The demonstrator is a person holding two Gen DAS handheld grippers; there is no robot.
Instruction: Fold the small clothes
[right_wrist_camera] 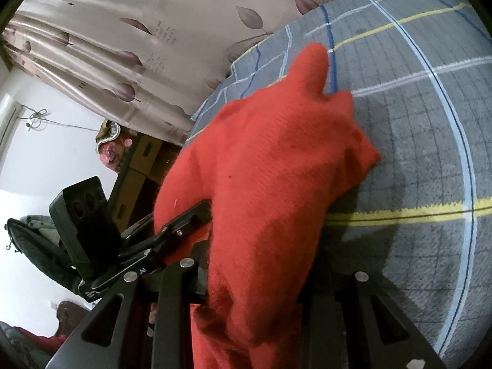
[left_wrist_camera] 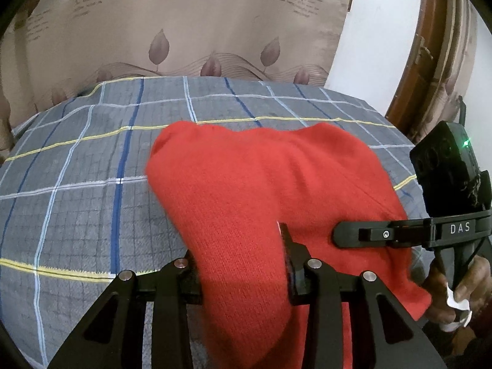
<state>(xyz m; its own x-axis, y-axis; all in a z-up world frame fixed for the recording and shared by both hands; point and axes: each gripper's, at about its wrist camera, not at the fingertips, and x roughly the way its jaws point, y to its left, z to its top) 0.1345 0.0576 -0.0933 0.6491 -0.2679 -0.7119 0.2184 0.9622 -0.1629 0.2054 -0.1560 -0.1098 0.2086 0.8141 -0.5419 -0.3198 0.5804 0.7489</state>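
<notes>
Hanging between the two grippers, the red knitted garment (left_wrist_camera: 246, 190) is lifted above the bed (left_wrist_camera: 77, 184), whose grey checked cover runs away toward the curtain (left_wrist_camera: 184, 24) at the far edge. The left gripper (left_wrist_camera: 243, 264) has its fingers pinching a thick bunch of the knit, which fills the whole gap between them. The right gripper (right_wrist_camera: 255, 279) does the same on the other near corner of the garment; its fingers are mostly buried under the cloth, but the fabric is plainly clamped between them.

The relation that matters is this: the held edge runs across from one gripper to the other, and the body of the garment trails forward and down from the fingers toward the bed's far edge, with a free end, probably a sleeve, reaching farthest out. Both hands are equally engaged, neither nearer than the other. The next move likely calls for lowering the garment so that the trailing end lands first and lies flat.

No container shows in either view.
</notes>
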